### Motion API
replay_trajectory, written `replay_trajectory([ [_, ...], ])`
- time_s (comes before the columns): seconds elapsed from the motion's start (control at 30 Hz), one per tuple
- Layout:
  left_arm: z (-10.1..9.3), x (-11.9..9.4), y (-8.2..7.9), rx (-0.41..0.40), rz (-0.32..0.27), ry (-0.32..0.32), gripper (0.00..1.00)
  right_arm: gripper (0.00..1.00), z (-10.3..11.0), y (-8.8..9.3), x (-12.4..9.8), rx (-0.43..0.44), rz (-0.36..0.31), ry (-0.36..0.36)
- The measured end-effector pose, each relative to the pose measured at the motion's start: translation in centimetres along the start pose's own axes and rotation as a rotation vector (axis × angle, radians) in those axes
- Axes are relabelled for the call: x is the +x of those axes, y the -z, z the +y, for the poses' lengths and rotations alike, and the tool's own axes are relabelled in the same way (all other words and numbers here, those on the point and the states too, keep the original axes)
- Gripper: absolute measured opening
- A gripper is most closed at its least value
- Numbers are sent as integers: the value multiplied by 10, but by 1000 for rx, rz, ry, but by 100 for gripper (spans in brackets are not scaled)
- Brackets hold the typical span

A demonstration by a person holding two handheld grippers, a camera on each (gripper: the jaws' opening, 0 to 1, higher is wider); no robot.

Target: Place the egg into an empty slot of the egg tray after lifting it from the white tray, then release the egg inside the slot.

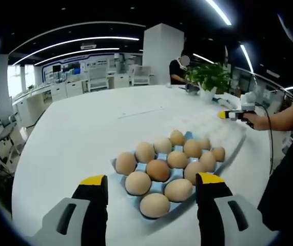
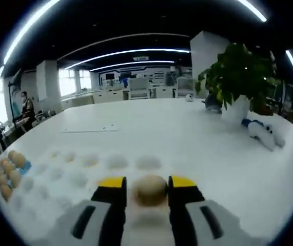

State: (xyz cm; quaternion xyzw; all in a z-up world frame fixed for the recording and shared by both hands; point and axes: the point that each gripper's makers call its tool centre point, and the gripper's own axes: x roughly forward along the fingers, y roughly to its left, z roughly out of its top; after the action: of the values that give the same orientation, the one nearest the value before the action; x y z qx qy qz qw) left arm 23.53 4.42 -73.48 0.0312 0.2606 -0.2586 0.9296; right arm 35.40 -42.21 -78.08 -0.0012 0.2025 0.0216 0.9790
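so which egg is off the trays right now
The egg clamped between the right gripper's jaws; the other eggs all sit together in their tray.

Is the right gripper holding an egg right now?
Yes: the right gripper is shut on an egg, above the egg tray.

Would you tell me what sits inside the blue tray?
The blue tray holds brown eggs, about thirteen, nearly filling it. Its surface beneath them is covered.
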Motion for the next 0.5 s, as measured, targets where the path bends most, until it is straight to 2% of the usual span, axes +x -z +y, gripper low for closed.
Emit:
replay_trajectory([
  [0.07, 0, -1, 0, -3, -1, -2, 69, 27, -2, 1, 1, 9, -8, -4],
  [0.2, -1, 0, 1, -2, 3, 1, 68, 27, 1, 0, 1, -55, -3, -4],
  [0.3, -1, 0, 1, -2, 2, 3, 68, 26, 0, -1, 1, -68, 2, -8],
  [0.5, -1, 0, 0, 0, -2, 3, 68, 24, -3, -3, 2, -54, 16, 9],
])
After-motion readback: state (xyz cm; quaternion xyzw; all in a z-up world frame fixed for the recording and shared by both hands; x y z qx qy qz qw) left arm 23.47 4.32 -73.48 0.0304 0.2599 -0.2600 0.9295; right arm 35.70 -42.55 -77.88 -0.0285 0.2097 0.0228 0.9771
